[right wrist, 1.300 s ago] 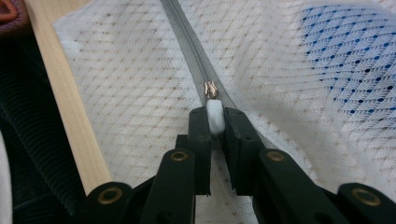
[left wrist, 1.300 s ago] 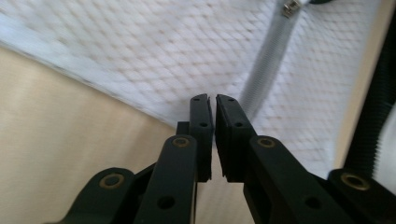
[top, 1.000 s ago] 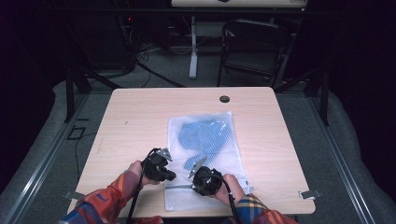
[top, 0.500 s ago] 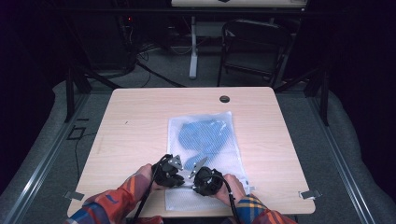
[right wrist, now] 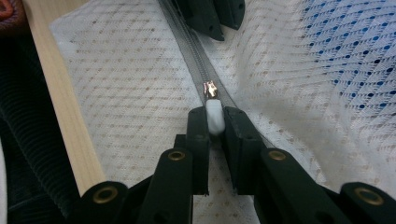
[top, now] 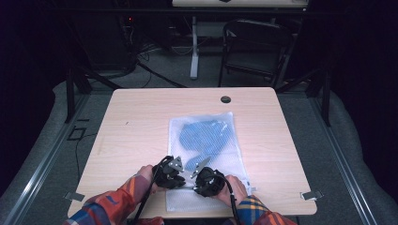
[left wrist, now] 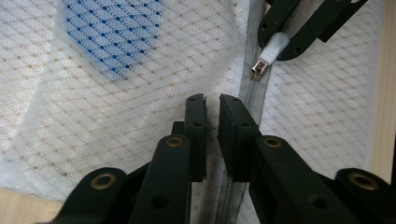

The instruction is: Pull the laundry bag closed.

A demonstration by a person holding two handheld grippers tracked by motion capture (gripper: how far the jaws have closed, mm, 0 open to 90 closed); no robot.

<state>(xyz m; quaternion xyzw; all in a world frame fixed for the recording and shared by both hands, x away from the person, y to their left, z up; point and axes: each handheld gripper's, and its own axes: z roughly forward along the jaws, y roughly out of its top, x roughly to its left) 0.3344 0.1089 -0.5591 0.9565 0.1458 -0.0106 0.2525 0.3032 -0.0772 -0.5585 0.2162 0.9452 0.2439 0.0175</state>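
1. A white mesh bag is lying flat on the wooden table, with something blue showing through it.
2. The right gripper is pinching the white zipper pull between its nearly closed jaws; the metal slider is sitting just ahead of them on the grey zipper.
3. The left gripper is resting low over the mesh just beside the zipper, its jaws almost together with a thin gap; whether they are pinching fabric, I cannot tell.
4. In the high view, both grippers are sitting close together at the bag's near end, by the table's front edge.
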